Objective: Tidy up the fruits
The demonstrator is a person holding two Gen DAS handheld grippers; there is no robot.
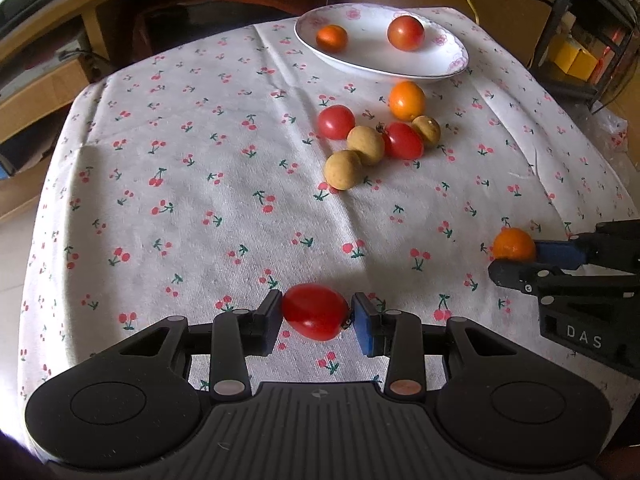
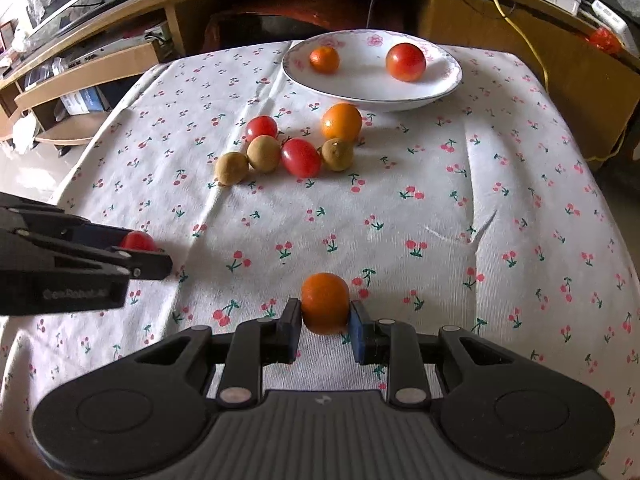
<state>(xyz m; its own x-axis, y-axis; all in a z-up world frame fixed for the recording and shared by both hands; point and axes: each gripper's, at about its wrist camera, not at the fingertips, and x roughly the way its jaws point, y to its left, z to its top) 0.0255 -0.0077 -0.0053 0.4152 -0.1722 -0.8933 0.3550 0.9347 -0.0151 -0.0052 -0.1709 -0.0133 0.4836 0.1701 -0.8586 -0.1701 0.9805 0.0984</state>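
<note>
My left gripper (image 1: 316,318) is shut on a red cherry tomato (image 1: 315,311), held above the near part of the table. My right gripper (image 2: 325,318) is shut on a small orange fruit (image 2: 325,307); it shows at the right edge of the left wrist view too, where the orange fruit (image 1: 514,245) sits between its pads. A white plate (image 1: 420,65) at the far side holds a small orange fruit (image 1: 331,37) and a tomato (image 1: 405,33). In front of the plate lie an orange fruit (image 1: 407,100), two red tomatoes (image 1: 336,121) and three tan longans (image 1: 343,169).
A white tablecloth (image 1: 200,200) printed with cherries covers the table and has a few creases. Wooden shelves (image 2: 80,64) and a desk stand behind the table's far edge. A yellow cable (image 2: 516,32) hangs at the back right.
</note>
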